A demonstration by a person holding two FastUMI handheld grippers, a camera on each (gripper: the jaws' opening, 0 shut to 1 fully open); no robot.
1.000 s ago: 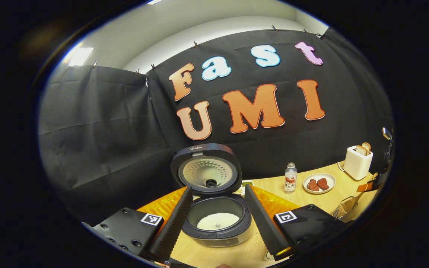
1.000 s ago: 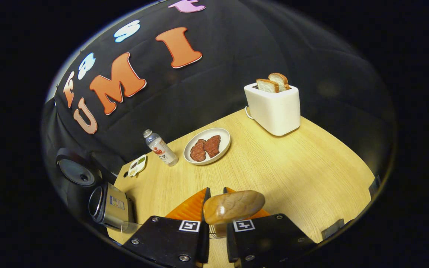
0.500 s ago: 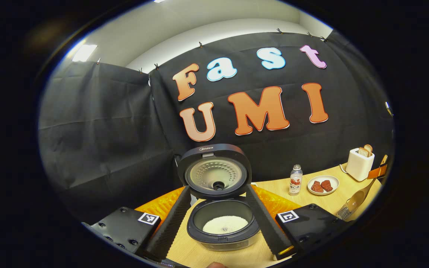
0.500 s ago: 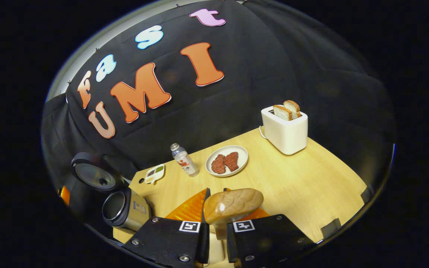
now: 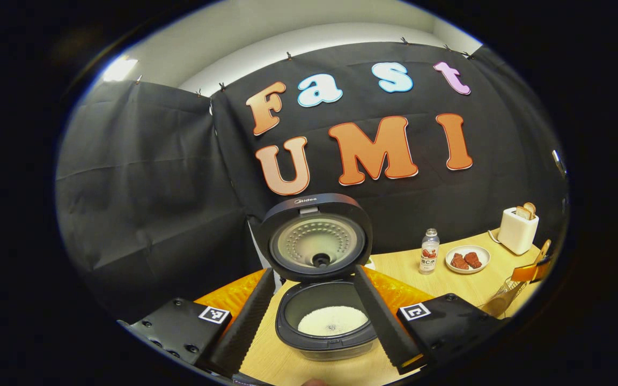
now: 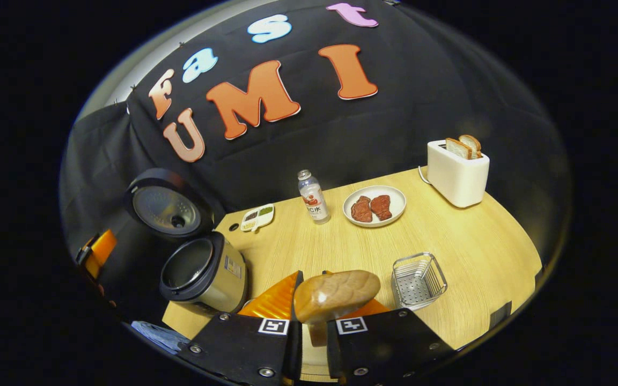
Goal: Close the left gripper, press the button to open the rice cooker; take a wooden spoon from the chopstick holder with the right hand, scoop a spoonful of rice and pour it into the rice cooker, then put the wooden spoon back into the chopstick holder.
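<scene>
Left gripper (image 5: pixel 317 316): fingers spread, framing rice cooker (image 5: pixel 331 321), lid up.
Right gripper (image 6: pixel 313 316): clamped on wooden spoon (image 6: pixel 336 295).

Bench (image 6: pixel 464 257): light wood-grain top, edge curved by the lens, backed by black cloth.

Standing directly on it, as seen in the right gripper view:
- Rice cooker (image 6: pixel 204 276), at 9 o'clock, lid raised, near the bench's front edge.
- Small divided dish (image 6: pixel 257 217), at 11 o'clock, near the cloth.
- Clear bottle (image 6: pixel 313 197), upright, at 12 o'clock, just beside the plate.
- White plate (image 6: pixel 374 206) with two dark red pieces of meat, at 1 o'clock.
- White toaster (image 6: pixel 457 173), at 2 o'clock, two bread slices standing in it.
- Wire basket (image 6: pixel 419 281), at 4 o'clock, near the front.

In the left gripper view, white rice lies in the cooker's pot.
</scene>
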